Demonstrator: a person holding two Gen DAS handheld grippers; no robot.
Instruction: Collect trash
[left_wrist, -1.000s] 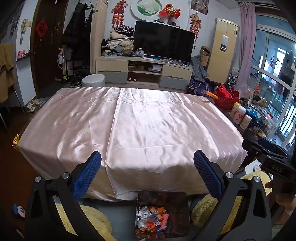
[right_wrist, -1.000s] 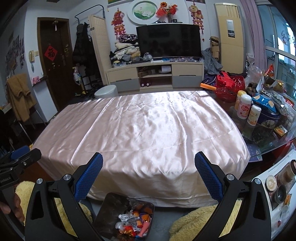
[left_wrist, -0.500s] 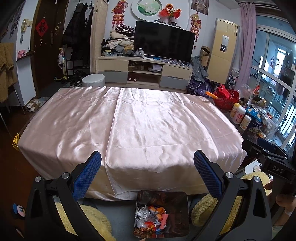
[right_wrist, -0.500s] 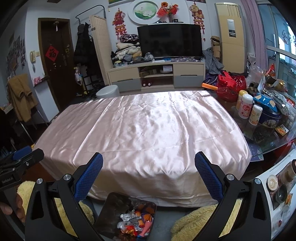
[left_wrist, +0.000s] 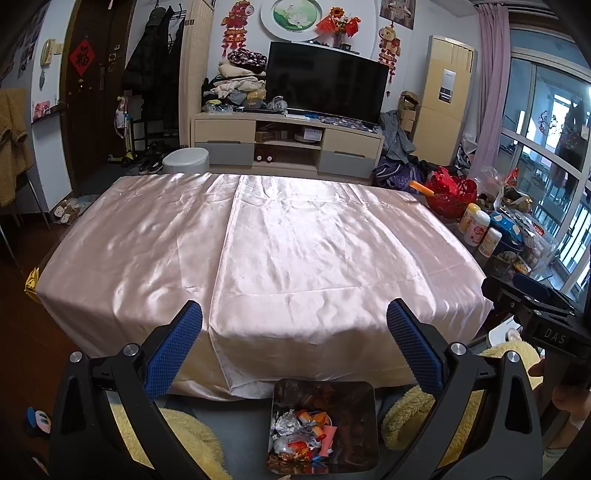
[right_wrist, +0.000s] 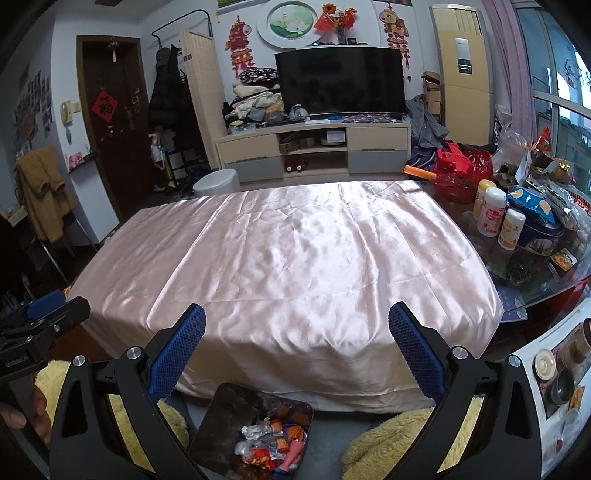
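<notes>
Bin (left_wrist: 364, 400) on the floor at the table's (left_wrist: 295, 240) near edge — foil and wrappers, the trash (left_wrist: 301, 437), heaped inside. I see it low between the left gripper's (left_wrist: 293, 341) wide-spread fingers; right gripper (right_wrist: 297, 341) likewise spread, empty.

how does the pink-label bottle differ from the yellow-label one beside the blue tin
The pink-label bottle is wider and taller; the yellow-label bottle is slimmer and shorter. The pink-label one stands farther back, the yellow-label one nearer, against the blue tin. Both are white, capped and upright.
</notes>
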